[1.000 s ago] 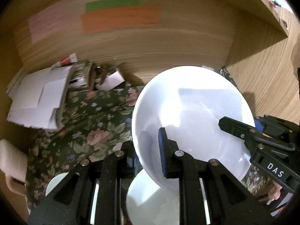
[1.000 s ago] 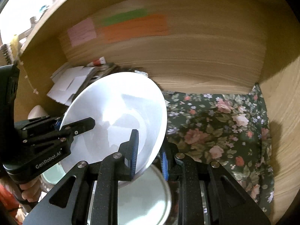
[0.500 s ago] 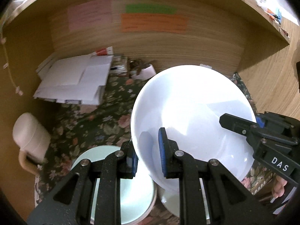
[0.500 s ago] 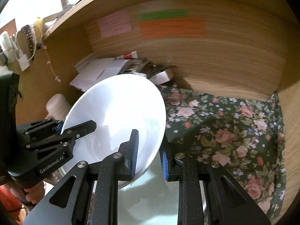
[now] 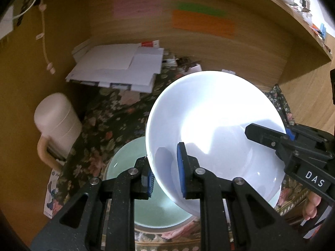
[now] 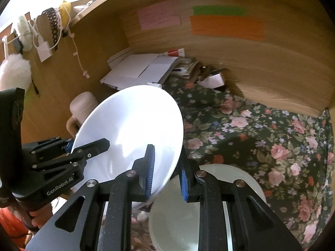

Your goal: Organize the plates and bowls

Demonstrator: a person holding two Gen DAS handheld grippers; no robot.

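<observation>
A large white bowl (image 5: 213, 129) is held in the air between both grippers. My left gripper (image 5: 165, 175) is shut on its near-left rim. My right gripper (image 6: 166, 173) is shut on its right rim; the bowl (image 6: 129, 138) is tilted in that view. The right gripper also shows at the bowl's right edge in the left wrist view (image 5: 270, 138); the left gripper shows at the left in the right wrist view (image 6: 83, 148). A pale green bowl (image 5: 129, 167) sits on the floral cloth under the white bowl. A white plate (image 6: 209, 209) lies below my right gripper.
A floral tablecloth (image 6: 261, 138) covers the desk inside a wooden alcove. A stack of white papers (image 5: 117, 67) lies at the back left. A cream lidded mug (image 5: 54, 123) stands at the left. A small white box (image 6: 211, 80) sits by the back wall.
Both grippers have carried the white bowl leftward and back from the wall. The green bowl has come under it, and the mug and papers show more fully.
</observation>
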